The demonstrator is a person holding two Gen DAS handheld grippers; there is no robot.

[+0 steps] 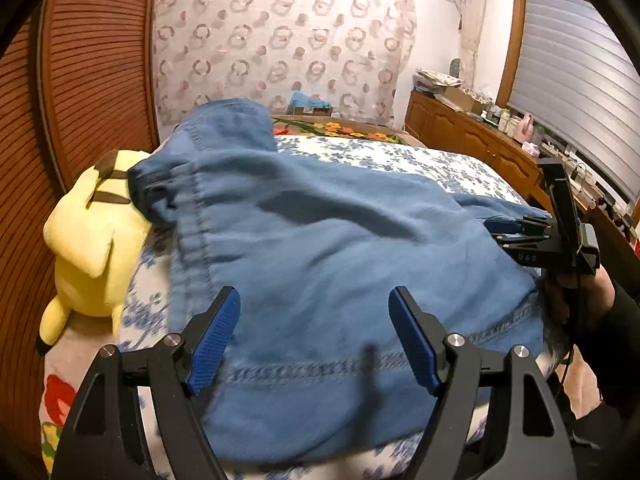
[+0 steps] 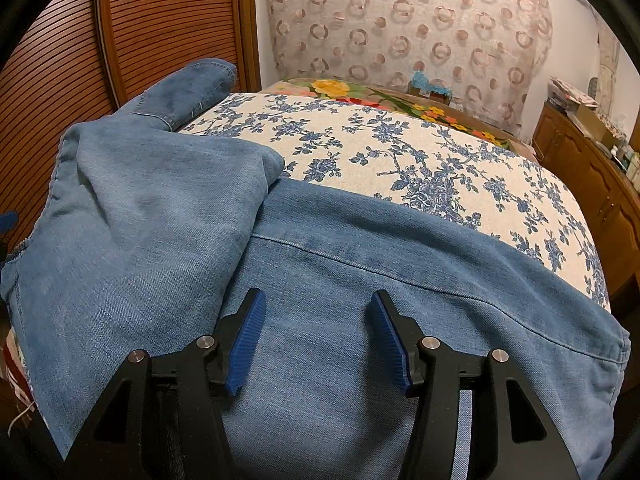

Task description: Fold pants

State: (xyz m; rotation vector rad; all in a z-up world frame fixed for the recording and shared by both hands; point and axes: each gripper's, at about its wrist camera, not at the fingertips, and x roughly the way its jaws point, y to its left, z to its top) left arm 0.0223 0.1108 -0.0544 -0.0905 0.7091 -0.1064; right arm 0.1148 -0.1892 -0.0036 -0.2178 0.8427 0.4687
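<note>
Blue denim pants (image 2: 320,280) lie spread over the white, blue-flowered bed cover (image 2: 420,152), one part folded over. Both the left gripper (image 1: 314,312) and right gripper (image 2: 316,316) hover above the cloth, jaws wide, holding nothing.

Left hand-held gripper (image 1: 314,308) spread wide; right hand-held gripper (image 2: 316,312) agape.
</note>
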